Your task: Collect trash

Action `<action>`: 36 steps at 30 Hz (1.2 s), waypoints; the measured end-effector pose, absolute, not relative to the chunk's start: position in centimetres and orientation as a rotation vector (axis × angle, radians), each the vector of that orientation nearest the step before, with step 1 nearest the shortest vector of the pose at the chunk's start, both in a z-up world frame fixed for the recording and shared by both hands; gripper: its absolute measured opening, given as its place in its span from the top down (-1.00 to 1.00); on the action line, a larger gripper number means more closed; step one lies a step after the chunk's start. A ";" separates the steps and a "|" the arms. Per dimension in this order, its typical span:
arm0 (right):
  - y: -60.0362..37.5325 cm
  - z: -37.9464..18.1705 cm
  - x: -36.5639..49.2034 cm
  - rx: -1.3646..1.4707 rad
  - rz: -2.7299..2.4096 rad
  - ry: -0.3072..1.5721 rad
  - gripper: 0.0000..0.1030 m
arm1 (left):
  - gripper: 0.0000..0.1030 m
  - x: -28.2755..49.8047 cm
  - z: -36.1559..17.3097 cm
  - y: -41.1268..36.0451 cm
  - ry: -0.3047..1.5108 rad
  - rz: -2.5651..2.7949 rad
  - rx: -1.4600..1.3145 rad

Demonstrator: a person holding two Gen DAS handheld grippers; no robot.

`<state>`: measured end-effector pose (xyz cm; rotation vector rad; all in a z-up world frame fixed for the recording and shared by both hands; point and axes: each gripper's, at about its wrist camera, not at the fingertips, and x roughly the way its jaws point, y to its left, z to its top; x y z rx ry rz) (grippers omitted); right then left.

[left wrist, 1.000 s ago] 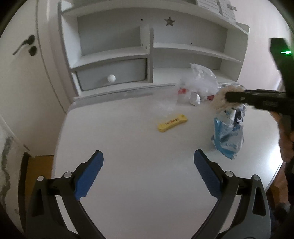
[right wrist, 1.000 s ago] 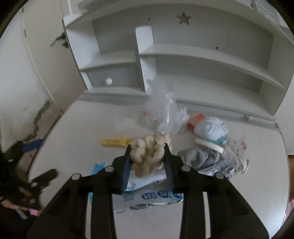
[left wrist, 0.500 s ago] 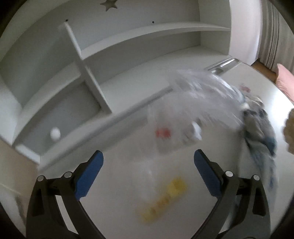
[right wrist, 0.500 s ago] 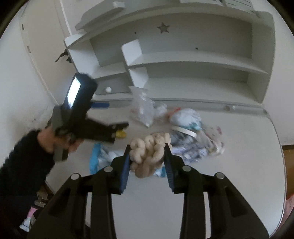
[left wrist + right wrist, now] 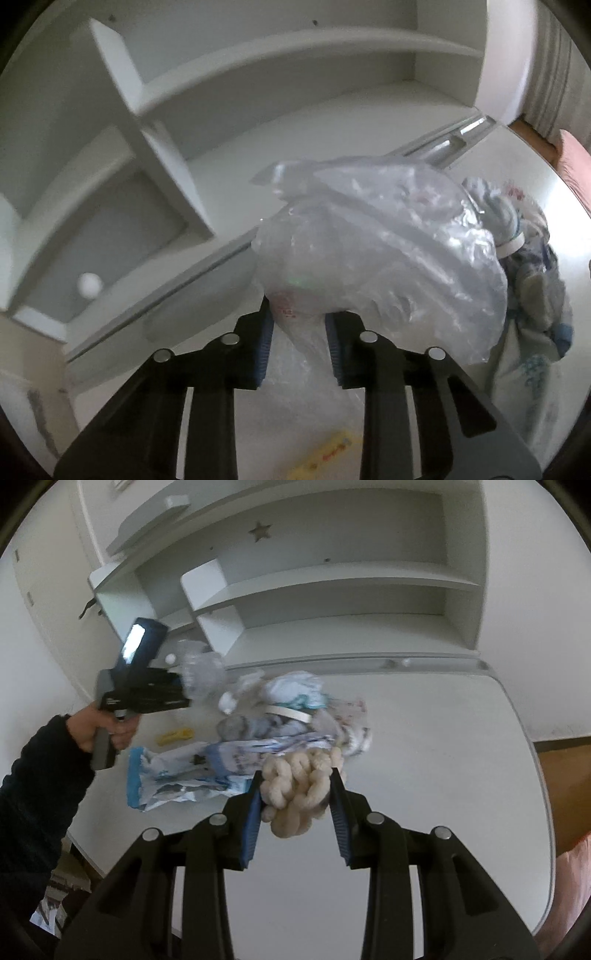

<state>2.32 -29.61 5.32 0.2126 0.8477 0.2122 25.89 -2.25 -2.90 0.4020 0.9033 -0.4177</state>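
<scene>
Up close, the clear plastic bag was pinched at its neck between the left gripper's jaws, raised above the surface. Only the right view showed the rest: the right gripper held a cream braided rope in its jaws, beside crumpled wrappers and a yellow packet.
</scene>
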 end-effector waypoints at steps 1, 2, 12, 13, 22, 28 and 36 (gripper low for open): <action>-30.3 5.4 1.9 0.217 0.195 0.841 0.34 | 0.52 25.5 -2.2 -2.2 0.877 -0.400 0.413; -31.0 5.4 1.4 0.226 0.181 0.837 0.34 | 0.53 24.9 -1.3 -2.4 0.856 -0.389 0.420; -43.4 2.9 -8.1 0.348 -0.158 0.797 0.34 | 0.52 12.6 6.9 -10.1 0.718 -0.529 0.313; -44.9 2.5 -9.3 0.362 -0.204 0.796 0.34 | 0.52 10.7 7.1 -12.2 0.702 -0.581 0.316; -57.2 -4.2 -22.4 0.561 -0.559 0.797 0.34 | 0.52 -3.8 3.6 -32.5 0.622 -1.023 0.420; -61.8 -9.8 -28.9 0.703 -0.682 0.831 0.33 | 0.52 -10.1 -3.8 -43.2 0.717 -1.232 0.479; -63.9 -16.5 -32.4 0.831 -0.705 0.898 0.33 | 0.52 -10.6 -16.5 -53.0 0.826 -1.173 0.640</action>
